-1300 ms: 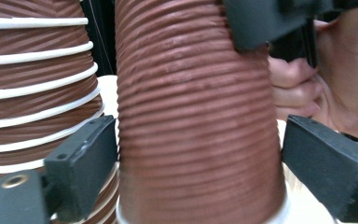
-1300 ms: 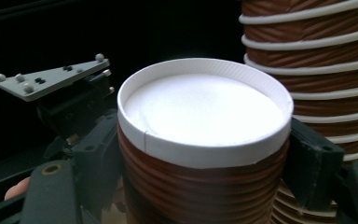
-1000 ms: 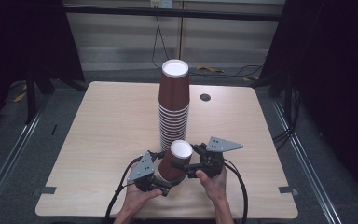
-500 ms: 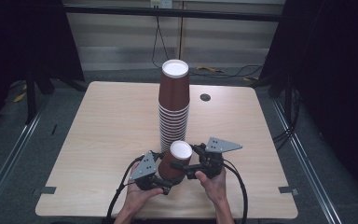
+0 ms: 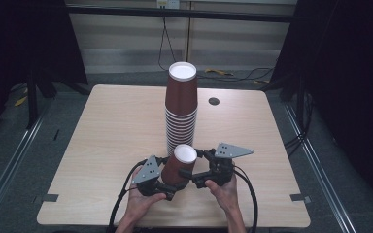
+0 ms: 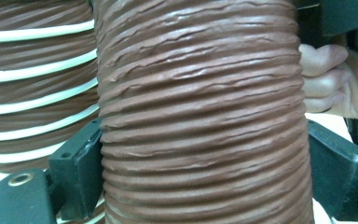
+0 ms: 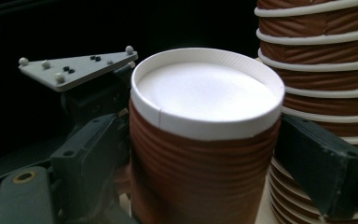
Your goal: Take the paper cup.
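Left gripper view shows the left tool (image 6: pixel 205 186) clenched around the ribbed wall of a single brown cup (image 6: pixel 200 112), and the right tool (image 7: pixel 205 168) grasps that same cup just under its white rim. The cup sits just in front of the tall cup stack (image 5: pixel 181 111) on the counter (image 5: pixel 107 131). Judging by this, a cup is being handled beside the stack; next calls for one tool to let go.

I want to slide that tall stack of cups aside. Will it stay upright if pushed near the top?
Probably not. The stack of cups is tall on a narrow base, so a high push would likely tip it. Paper cups look light, so it should slide easily if pushed low. The ribbed walls suggest decent grip, not slippery.
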{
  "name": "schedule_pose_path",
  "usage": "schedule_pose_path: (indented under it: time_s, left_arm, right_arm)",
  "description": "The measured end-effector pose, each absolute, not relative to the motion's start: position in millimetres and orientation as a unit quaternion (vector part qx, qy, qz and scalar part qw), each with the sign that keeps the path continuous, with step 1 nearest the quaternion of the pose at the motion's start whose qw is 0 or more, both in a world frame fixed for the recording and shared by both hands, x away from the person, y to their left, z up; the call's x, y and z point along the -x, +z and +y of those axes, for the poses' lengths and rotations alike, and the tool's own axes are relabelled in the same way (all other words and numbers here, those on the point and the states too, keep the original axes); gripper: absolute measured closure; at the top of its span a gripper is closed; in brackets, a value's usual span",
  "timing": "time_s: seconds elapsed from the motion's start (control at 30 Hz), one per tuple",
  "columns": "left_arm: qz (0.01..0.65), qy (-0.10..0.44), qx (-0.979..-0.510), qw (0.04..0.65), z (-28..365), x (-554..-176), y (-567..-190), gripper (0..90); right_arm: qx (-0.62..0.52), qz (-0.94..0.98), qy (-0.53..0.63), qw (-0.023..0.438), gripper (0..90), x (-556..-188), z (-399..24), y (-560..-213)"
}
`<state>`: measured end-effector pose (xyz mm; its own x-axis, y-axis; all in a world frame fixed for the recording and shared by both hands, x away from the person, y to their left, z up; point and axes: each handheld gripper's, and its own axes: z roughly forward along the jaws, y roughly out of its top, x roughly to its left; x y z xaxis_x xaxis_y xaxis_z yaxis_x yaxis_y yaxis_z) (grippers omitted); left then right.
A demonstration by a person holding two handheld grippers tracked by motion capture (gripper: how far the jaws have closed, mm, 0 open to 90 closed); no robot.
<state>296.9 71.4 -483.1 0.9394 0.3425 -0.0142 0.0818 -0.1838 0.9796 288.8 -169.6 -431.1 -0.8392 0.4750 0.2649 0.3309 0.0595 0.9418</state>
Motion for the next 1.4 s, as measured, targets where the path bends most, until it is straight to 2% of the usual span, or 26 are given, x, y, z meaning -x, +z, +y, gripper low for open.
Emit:
schedule_pose_path:
  time_s: [0.43, 0.9, 1.4]
  left_arm:
    - [0.148, 0.076, -0.787, 0.593, 83, -306, -474, 12.5]
    - [0.129, 0.083, -0.826, 0.543, 88, -313, -460, 12.7]
    - [0.101, 0.089, -0.866, 0.482, 82, -311, -460, 13.0]
  right_arm:
    - [-0.288, 0.735, 0.61, 0.069, 14.7, -288, -185, -429]
    - [-0.308, 0.753, 0.574, 0.092, 13.4, -288, -198, -431]
    - [-0.288, 0.8, 0.522, 0.065, 13.6, -290, -193, -437]
